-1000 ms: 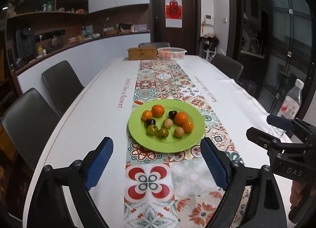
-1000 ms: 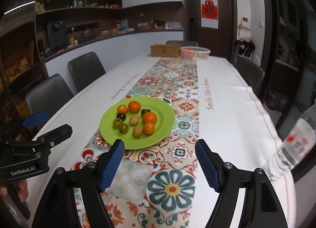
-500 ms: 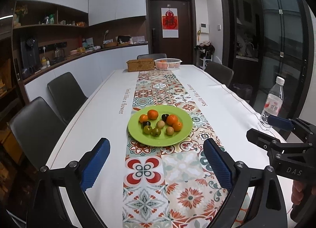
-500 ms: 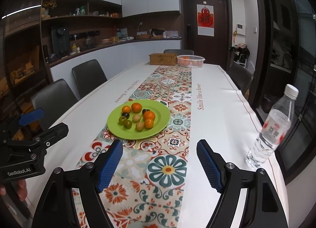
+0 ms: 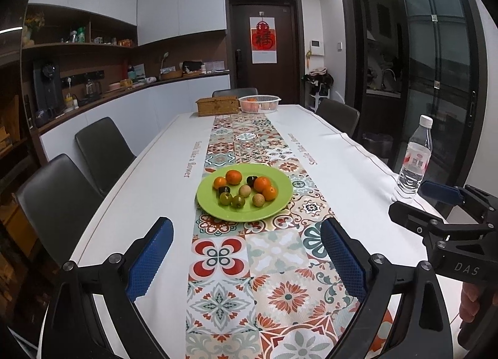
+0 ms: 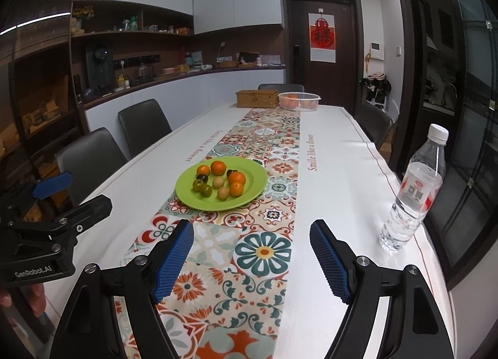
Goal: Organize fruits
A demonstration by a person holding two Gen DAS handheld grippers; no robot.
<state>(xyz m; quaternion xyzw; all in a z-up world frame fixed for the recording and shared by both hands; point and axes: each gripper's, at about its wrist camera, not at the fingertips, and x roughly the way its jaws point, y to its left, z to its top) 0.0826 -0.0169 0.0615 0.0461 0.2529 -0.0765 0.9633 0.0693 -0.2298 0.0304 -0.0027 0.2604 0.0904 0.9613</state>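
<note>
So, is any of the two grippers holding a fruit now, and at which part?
Nothing is held. The left gripper and the right gripper are both open and empty, short of the green plate, where all the fruits lie.

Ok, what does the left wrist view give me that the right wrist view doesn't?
Only the left wrist view: the right gripper from the side, at its right edge, jaws open. Only the right wrist view: the left gripper from the side, at its left edge, also open. Both show the green plate of fruit on the patterned runner, the white basket at the far end, and the water bottle.
</note>
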